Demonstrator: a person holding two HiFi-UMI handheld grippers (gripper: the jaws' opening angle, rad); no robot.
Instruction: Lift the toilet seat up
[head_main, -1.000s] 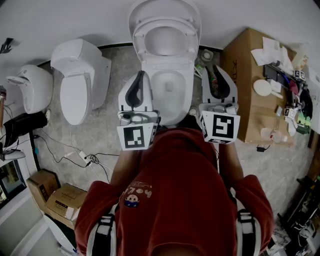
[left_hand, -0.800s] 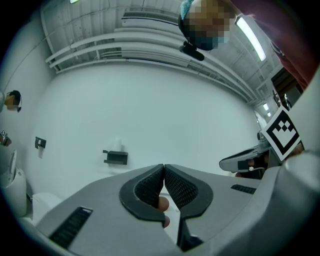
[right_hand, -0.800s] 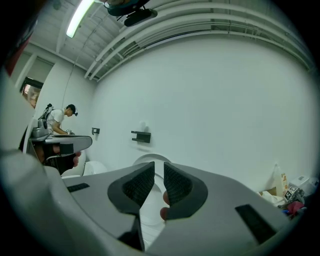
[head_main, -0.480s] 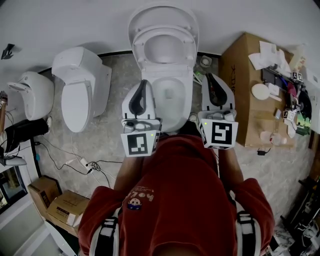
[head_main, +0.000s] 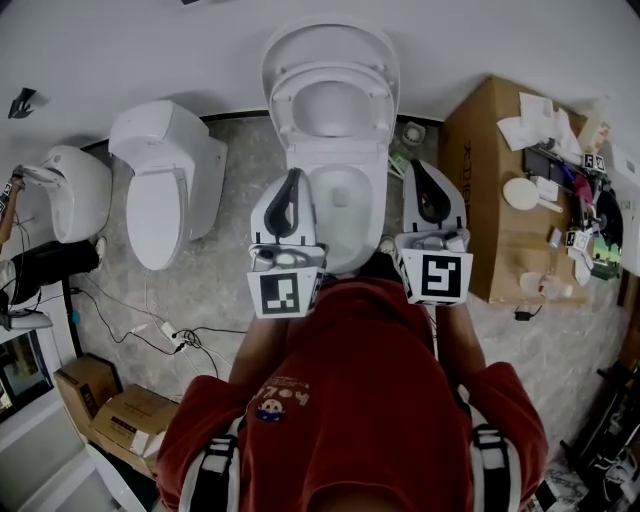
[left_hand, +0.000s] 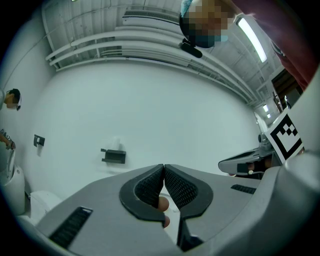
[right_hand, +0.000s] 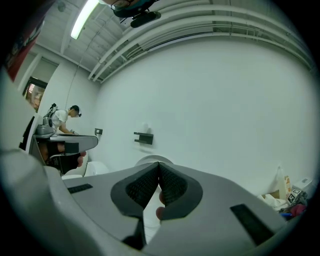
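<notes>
Red cloth, the person's shirt, filled the nearest part of the head view. Just ahead of it both grippers reached out roughly level, one over each side of the toilet bowl.

The left gripper had its ribbed pads pressed flat together with nothing caught between them. The right gripper had just been closing its jaws, and they too met pad to pad on nothing (the pinkish shapes below the pads looked like the person's own fingers on the handle, not a held thing).

Beyond both sets of tips, and apart from them, the toilet seat stood raised, leaning back on the upright lid against the white wall. That placement suggested the lift was already done, which would explain why the grippers hung empty and shut beside the bowl.

Off to the left gripper's outer side sat a second toilet with its lid down. On the right gripper's outer side was a cardboard box with clutter on top.
</notes>
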